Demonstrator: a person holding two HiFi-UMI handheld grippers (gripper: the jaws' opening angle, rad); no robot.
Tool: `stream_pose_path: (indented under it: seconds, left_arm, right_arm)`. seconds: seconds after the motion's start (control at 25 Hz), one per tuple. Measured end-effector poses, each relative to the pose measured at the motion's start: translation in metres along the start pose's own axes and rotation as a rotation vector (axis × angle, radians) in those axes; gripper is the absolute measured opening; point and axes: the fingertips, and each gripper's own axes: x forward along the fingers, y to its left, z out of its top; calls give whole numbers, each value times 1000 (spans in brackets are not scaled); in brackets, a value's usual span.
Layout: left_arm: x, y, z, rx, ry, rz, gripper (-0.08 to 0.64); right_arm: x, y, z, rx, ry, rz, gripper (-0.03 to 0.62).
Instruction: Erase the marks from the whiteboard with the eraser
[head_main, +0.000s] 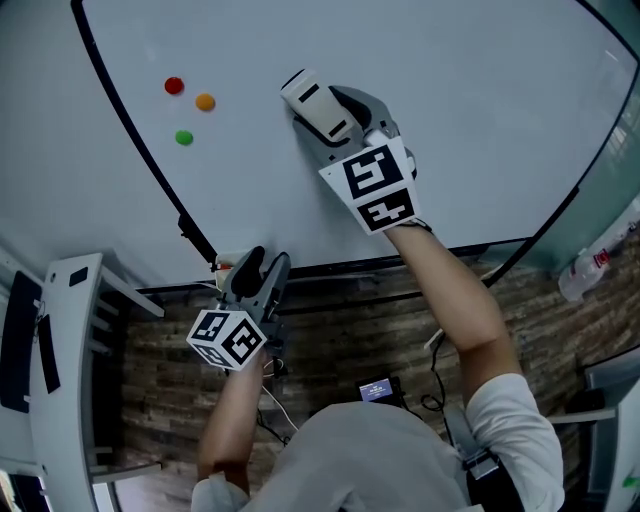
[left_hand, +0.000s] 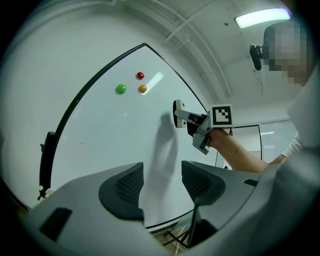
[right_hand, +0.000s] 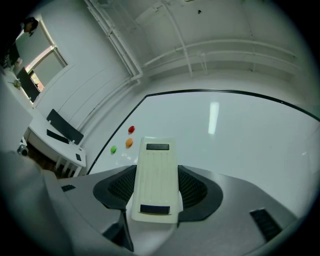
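Starting at my left, three small magnets sit on the whiteboard (head_main: 470, 110): red magnet (head_main: 174, 86), orange magnet (head_main: 205, 101) and green magnet (head_main: 184, 138), clustered near the board's left edge. Next across, the left gripper (head_main: 262, 262) hangs low by the bottom rail. Its own view shows its jaws released with only bare board between them, so it is out of the work. Right of it, at about 1 o'clock from the left gripper, is the eraser (head_main: 312, 104). The right gripper (head_main: 345, 118) has it clenched between both pads, and the eraser's face appears to be on or just off the board. In the head view the eraser's long axis runs from about 10 o'clock to 4 o'clock, straight out along the jaws. The magnets lie at 9 o'clock from it, well apart. I cannot make out any ink anywhere on the board. To the right, toward 3 o'clock, the surface looks clean too. My read is that wiping is nearly or wholly done, and any further stroke belongs to the right hand.
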Motion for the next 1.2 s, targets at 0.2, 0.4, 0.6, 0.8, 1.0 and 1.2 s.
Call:
stream_pose_path:
  seconds: [0.2, 0.4, 0.6, 0.8, 1.0, 1.2]
  left_arm:
    - [-10, 8, 3, 3, -10, 21, 245]
    - [-20, 16, 4, 1, -18, 41, 245]
    - [-26, 19, 6, -1, -21, 52, 245]
    - [-30, 17, 15, 14, -35, 53, 245]
    - [-34, 16, 32, 38, -59, 45, 245]
    - [-42, 12, 45, 38, -71, 54, 245]
  right_arm:
    - [-4, 28, -3, -2, -18, 51, 272]
    - [-6, 49, -5, 2, -26, 84, 272]
    - [-11, 59, -3, 3, -40, 95, 272]
    - [-18, 61, 5, -1, -58, 96, 272]
    - [-30, 62, 18, -14, -90, 88, 272]
    - [-45, 67, 21, -2, -114, 81, 272]
